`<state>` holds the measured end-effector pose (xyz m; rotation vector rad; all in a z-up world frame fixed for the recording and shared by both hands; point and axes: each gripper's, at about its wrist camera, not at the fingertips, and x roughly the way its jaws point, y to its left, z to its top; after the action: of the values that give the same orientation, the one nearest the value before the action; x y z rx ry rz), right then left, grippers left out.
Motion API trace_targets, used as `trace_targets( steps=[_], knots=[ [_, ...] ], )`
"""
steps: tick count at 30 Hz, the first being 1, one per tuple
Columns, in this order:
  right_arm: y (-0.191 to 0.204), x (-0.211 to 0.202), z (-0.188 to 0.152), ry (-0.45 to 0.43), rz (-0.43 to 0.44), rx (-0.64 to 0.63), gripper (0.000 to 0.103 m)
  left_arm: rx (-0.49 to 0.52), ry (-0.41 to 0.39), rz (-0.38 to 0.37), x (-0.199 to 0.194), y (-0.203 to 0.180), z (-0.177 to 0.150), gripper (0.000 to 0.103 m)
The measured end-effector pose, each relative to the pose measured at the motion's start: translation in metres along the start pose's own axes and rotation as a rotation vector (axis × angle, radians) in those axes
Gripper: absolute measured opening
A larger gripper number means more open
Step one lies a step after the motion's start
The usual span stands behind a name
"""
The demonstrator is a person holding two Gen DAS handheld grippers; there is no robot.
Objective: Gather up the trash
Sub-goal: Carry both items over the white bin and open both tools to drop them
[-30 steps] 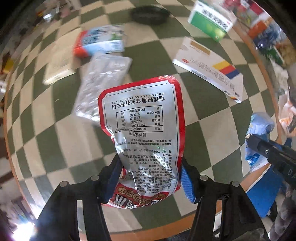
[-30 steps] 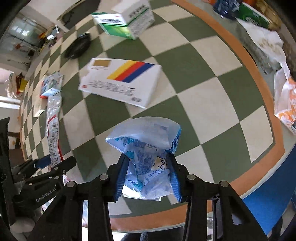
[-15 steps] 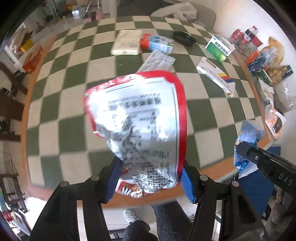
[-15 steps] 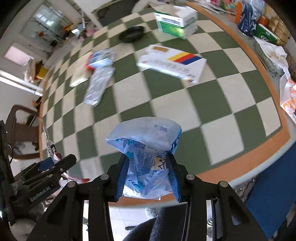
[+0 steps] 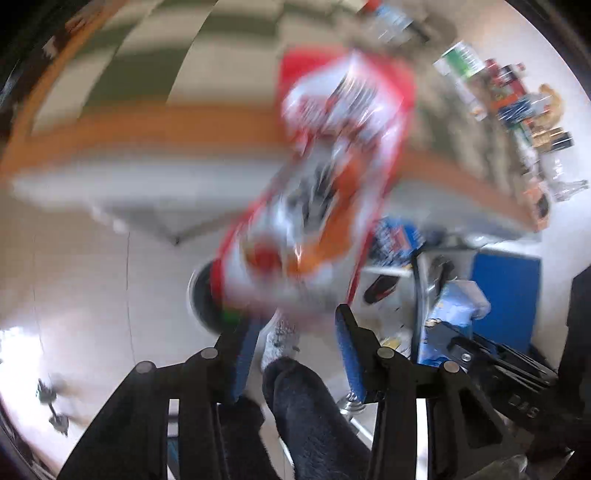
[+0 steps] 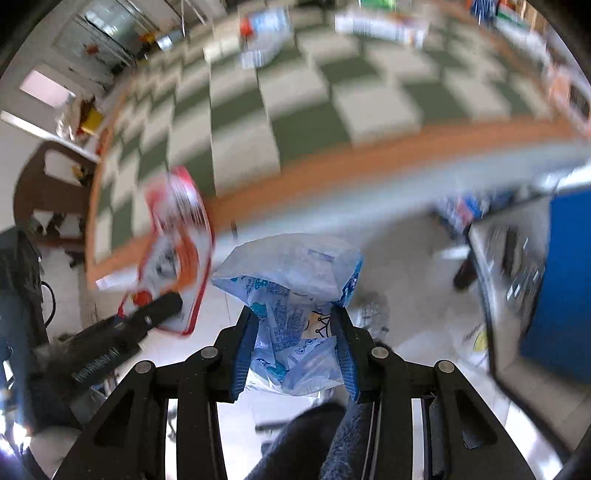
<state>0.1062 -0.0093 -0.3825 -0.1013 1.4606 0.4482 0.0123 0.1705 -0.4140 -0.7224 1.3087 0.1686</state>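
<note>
My left gripper (image 5: pixel 295 332) is shut on a red and silver snack bag (image 5: pixel 325 192), blurred by motion, held off the table over the floor. It also shows in the right wrist view (image 6: pixel 173 254), with the left gripper (image 6: pixel 162 306) on it. My right gripper (image 6: pixel 295 332) is shut on a crumpled blue and white wrapper (image 6: pixel 291 280), also off the table. That wrapper shows at the right of the left wrist view (image 5: pixel 458 299). A round bin-like rim (image 5: pixel 197 291) peeks out behind the snack bag.
The green and white checkered table with an orange rim (image 6: pixel 332 162) lies ahead, with boxes and packets (image 6: pixel 266 29) on its far side. A blue cabinet (image 6: pixel 561 280) stands to the right. A dark-sleeved leg and grey sock (image 5: pixel 280 339) are below. A wooden chair (image 6: pixel 44 192) is at left.
Both grippers have pulled back from the tabletop past its edge and tipped toward the floor, each still holding its wrapper. The view is motion-blurred.
</note>
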Motion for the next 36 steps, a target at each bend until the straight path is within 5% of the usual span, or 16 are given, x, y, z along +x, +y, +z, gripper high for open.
trace_targets(
  steps=[6, 9, 11, 14, 17, 20, 23, 26, 36],
  knots=[
    [-0.020, 0.115, -0.049, 0.156, 0.039, 0.082, 0.042, -0.085, -0.001, 0.024, 0.052, 0.051, -0.025, 0.038],
    [-0.026, 0.157, -0.054, 0.171, 0.063, 0.075, 0.042, -0.111, -0.005, 0.055, 0.085, 0.073, -0.022, 0.058],
    [-0.029, 0.185, -0.054, 0.157, 0.047, 0.082, 0.044, -0.121, -0.011, 0.117, 0.119, 0.091, -0.022, 0.090],
    [-0.039, 0.250, -0.050, 0.178, 0.009, 0.080, 0.046, -0.127, 0.026, 0.187, 0.180, 0.118, -0.020, 0.095],
    [-0.044, 0.319, -0.047, 0.237, 0.008, 0.075, 0.056, -0.134, 0.083, 0.246, 0.234, 0.140, -0.018, 0.099],
    [-0.052, 0.369, -0.043, 0.252, 0.009, 0.069, 0.082, -0.119, 0.107, 0.283, 0.266, 0.152, -0.022, 0.099],
    [-0.052, 0.391, -0.044, 0.239, -0.059, 0.033, 0.103, -0.109, 0.127, 0.314, 0.276, 0.157, -0.029, 0.099],
    [-0.049, 0.398, -0.049, 0.237, -0.149, -0.020, 0.103, -0.117, 0.143, 0.325, 0.271, 0.162, -0.040, 0.099],
    [-0.036, 0.345, -0.055, 0.223, -0.227, -0.105, 0.103, -0.065, 0.118, 0.352, 0.212, 0.137, -0.049, 0.099]
  ],
)
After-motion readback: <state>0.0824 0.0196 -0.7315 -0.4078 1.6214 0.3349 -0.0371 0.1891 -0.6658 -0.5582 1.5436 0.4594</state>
